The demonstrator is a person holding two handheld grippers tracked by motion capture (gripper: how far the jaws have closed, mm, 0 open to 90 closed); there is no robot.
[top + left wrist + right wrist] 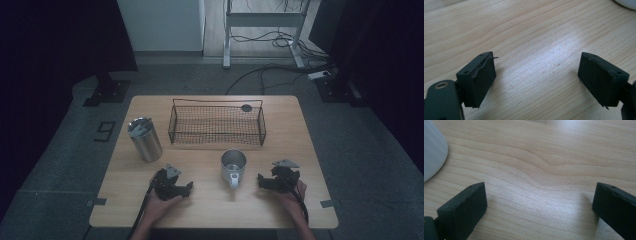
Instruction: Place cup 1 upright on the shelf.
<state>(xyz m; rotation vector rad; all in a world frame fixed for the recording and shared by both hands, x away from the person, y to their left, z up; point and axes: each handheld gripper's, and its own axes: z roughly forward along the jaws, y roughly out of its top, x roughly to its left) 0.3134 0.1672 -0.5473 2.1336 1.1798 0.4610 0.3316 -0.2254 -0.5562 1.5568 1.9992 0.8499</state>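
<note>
Wooden table (300,145) seen from the high view: a steel mug (233,166) stands between the two grippers, its handle turned toward the person. The left gripper (187,187) rests on the table left of the mug, the right gripper (261,180) just right of it, each in a hand. Behind the mug sits a wire basket (216,125) with a small dark disc (246,107) at its far right corner; a steel tumbler (144,139) stands well to the left.

From the left gripper view, the jaws stand released with bare wood between them; a pale rim curves in at the top right corner.

From the right gripper view, the jaws gape wide over bare wood, the mug's pale wall (432,152) just beside the left jaw, apart from it.
</note>
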